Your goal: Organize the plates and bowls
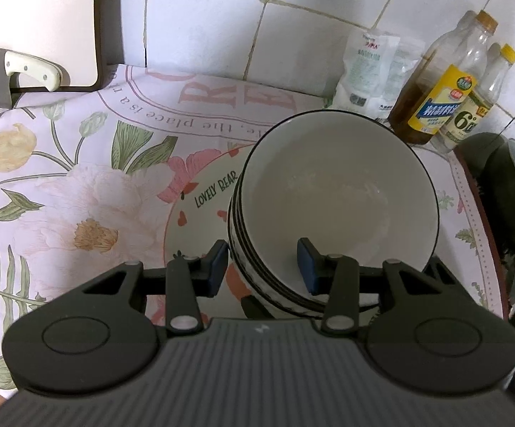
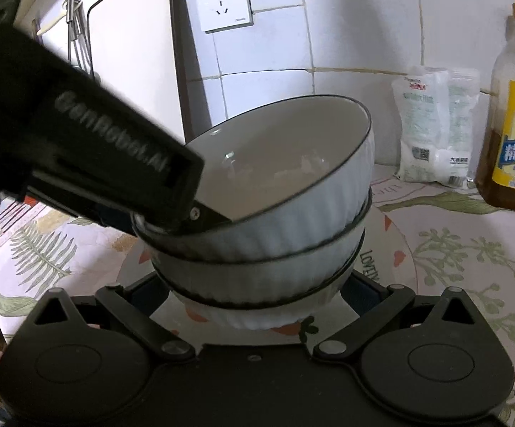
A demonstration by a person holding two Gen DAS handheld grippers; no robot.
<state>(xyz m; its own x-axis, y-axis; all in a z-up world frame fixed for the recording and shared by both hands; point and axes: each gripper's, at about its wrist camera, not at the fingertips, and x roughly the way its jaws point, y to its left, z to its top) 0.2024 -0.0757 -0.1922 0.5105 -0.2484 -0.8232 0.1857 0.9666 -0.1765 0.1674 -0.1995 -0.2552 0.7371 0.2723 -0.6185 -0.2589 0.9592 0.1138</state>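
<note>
A stack of white ribbed bowls (image 1: 339,192) with dark rims stands on a "LOVELY BEAR" plate (image 1: 200,213) on the floral cloth. The top bowl (image 2: 293,163) sits tilted in the stack. My left gripper (image 1: 263,267) is shut on its near wall, one pad inside the bowl and the other outside against the rims. In the right wrist view the left gripper (image 2: 79,149) reaches in from the left. My right gripper (image 2: 254,288) stands wide around the lowest bowls (image 2: 257,281). Those bowls hide its pads, so contact is unclear.
Two oil and vinegar bottles (image 1: 446,82) and a white bag (image 1: 367,71) stand by the tiled wall at the right. A cutting board (image 1: 44,17) and a cleaver (image 1: 26,67) are at the back left. A wall socket (image 2: 223,1) is above. A dark object (image 1: 503,192) lies at the right edge.
</note>
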